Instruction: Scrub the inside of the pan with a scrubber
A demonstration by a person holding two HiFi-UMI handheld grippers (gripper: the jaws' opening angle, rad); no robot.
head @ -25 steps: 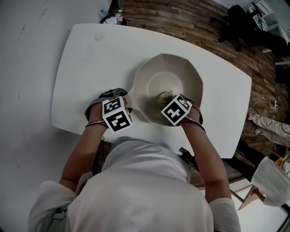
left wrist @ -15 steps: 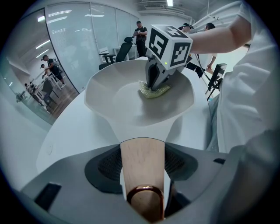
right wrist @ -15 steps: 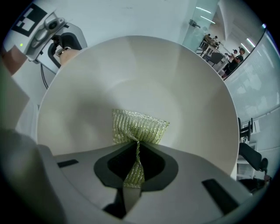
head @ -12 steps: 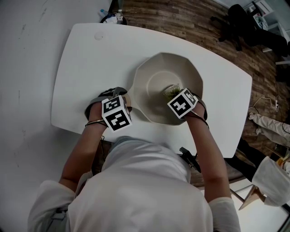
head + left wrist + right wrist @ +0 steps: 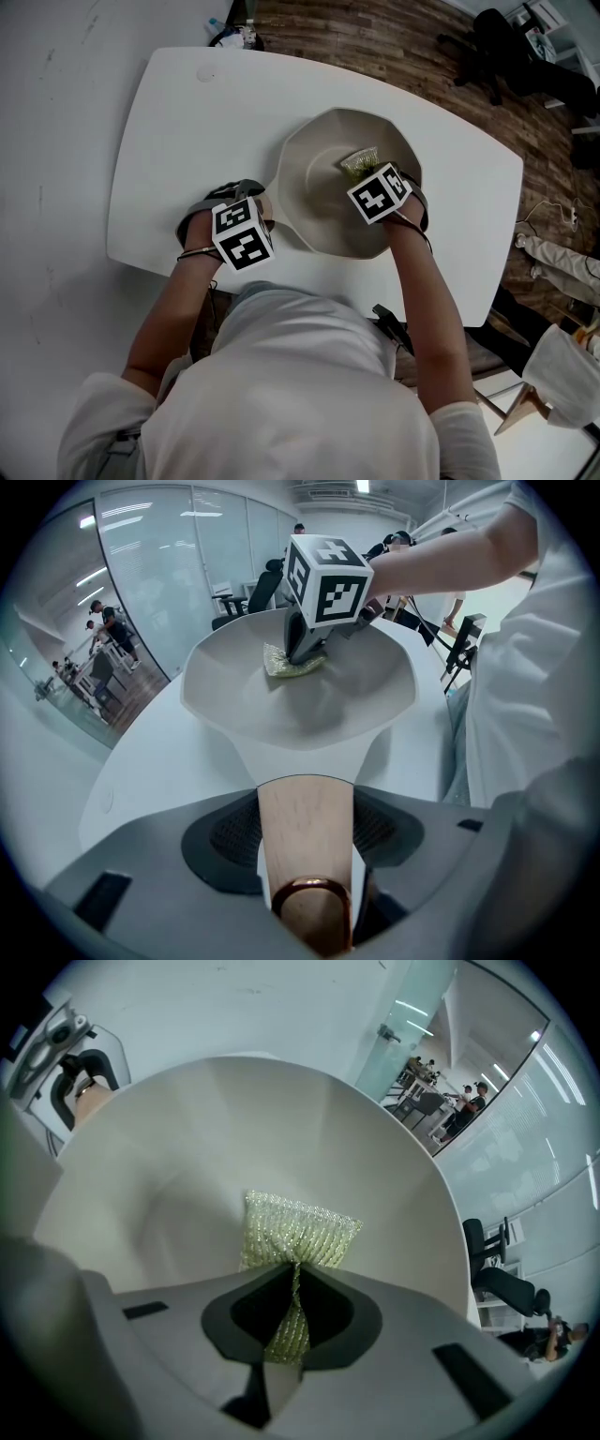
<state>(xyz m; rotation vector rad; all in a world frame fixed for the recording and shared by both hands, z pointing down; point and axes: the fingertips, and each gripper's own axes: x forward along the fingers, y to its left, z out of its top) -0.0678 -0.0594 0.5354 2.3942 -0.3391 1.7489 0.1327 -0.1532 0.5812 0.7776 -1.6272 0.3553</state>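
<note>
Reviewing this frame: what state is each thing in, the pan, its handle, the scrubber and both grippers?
pan: upright on the table, scrubber inside.
pan handle: clamped between the left gripper's jaws.
scrubber: pinched and creased, against the pan's far inner wall.
left gripper: shut on the pan handle.
right gripper: shut on the scrubber.

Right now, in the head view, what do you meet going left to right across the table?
Left claw → pan, its bare wall → scrubber in the right claw.
</note>
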